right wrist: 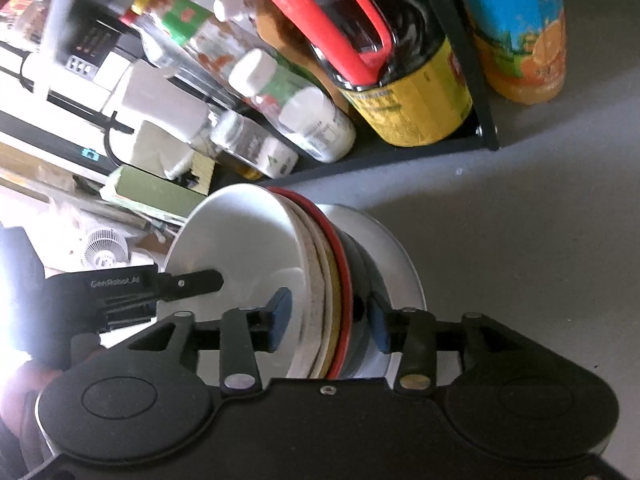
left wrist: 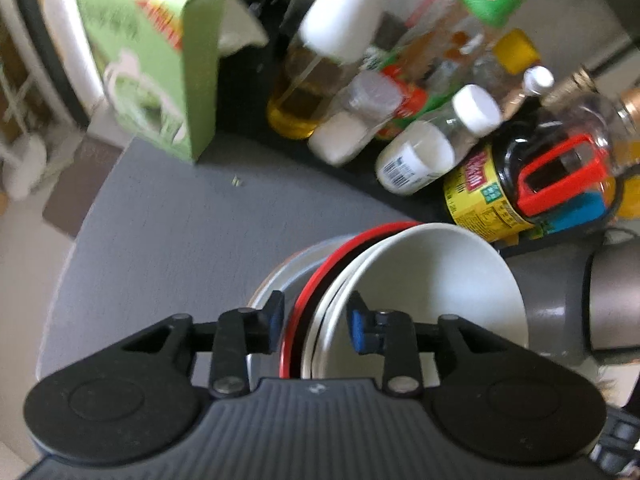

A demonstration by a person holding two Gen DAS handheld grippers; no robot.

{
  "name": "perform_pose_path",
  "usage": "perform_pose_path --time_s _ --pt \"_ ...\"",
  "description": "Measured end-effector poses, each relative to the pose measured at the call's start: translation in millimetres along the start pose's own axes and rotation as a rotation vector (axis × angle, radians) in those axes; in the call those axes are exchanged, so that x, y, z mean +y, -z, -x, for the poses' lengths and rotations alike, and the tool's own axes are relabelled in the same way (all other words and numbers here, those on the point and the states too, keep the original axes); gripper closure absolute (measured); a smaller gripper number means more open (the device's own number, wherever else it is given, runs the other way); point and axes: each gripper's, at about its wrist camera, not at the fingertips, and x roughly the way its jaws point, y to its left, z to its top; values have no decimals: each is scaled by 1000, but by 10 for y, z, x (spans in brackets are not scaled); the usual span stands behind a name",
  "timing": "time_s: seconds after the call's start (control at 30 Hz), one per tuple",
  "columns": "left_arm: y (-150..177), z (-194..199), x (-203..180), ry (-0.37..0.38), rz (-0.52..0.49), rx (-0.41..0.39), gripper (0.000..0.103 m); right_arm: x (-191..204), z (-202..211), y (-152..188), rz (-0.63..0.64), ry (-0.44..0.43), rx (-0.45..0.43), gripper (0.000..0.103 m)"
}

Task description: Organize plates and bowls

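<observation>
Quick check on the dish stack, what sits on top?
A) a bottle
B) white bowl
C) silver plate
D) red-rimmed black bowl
B: the white bowl is nested uppermost, with the red-rimmed black bowl under it and the silver plate at the bottom of the stack.

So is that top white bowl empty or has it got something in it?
Empty: the white bowl, nested atop the stack, shows only its bare white inside in both wrist views.
</observation>
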Motion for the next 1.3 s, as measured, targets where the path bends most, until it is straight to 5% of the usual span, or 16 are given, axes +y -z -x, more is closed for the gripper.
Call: perform_pose_path --time_s 0.13,0.17,0.3,0.63,0.77,1.07,1.3 --pt "15 124 -121 -17 -38 -44 37 24 208 42 30 13 -53 39" --pt "27 160 -142 -20 -45 -63 30 24 277 50 39 17 -74 28" --pt "101 294 -233 -33 -59 -120 19 -14 493 86 73 44 -151 19" --pt "515 657 -527 -75 -61 -193 18 -264 1136 382 122 47 -267 0" --pt "831 925 -757 -60 -72 -254 0 -436 1524 564 142 61 -336 0" --pt "1599 1414 -1173 -38 -86 -404 0 -896 2245 1026 120 69 -418 0" --pt "2102 1736 -1353 -32 -91 -443 0 -886 2644 1319 169 113 -450 0"
